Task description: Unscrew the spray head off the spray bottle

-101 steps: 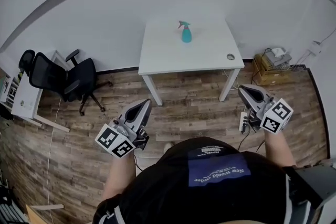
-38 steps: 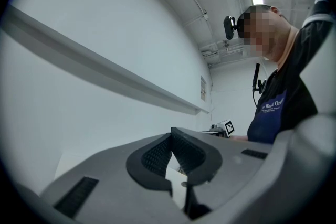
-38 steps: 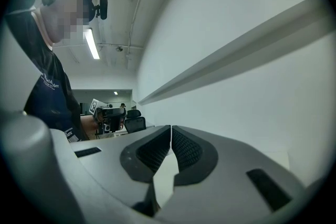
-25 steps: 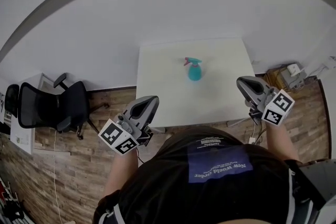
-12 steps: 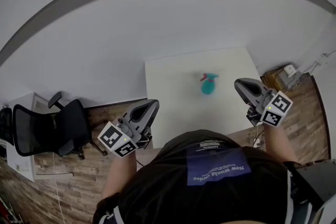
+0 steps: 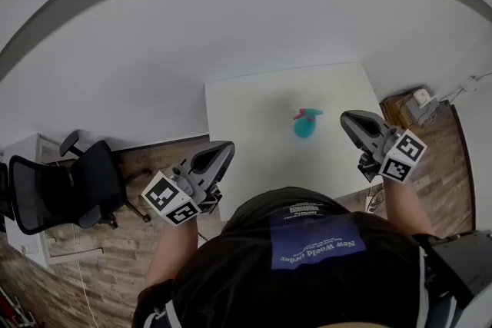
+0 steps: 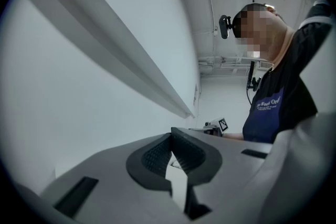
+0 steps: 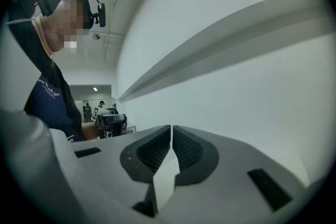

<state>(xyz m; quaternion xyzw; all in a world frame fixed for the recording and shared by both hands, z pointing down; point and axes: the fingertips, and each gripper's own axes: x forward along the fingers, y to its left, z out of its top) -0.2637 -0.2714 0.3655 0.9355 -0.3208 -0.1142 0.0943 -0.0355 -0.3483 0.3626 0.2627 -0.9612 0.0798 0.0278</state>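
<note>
Left tool [image 6: 221, 150], right tool [image 6: 347, 119], head view: both at near side of surface [image 6: 246, 119]. Bottle [image 6: 306, 127] upright on surface, near right tool, untouched; spray head [image 6: 309, 114] on.
Left gripper view: jaws together, nothing between.
Right gripper view: same, empty.
Step, judged: approach. Next: open both, clamp bottle body, grip spray head.

Head view: steep down, table [image 6: 246, 127]; gripper views apparently inward, sharing person [image 7: 273, 105].

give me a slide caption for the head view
Teal plastic spray bottle on white rectangular table; left gripper and right gripper shut, empty.
</note>
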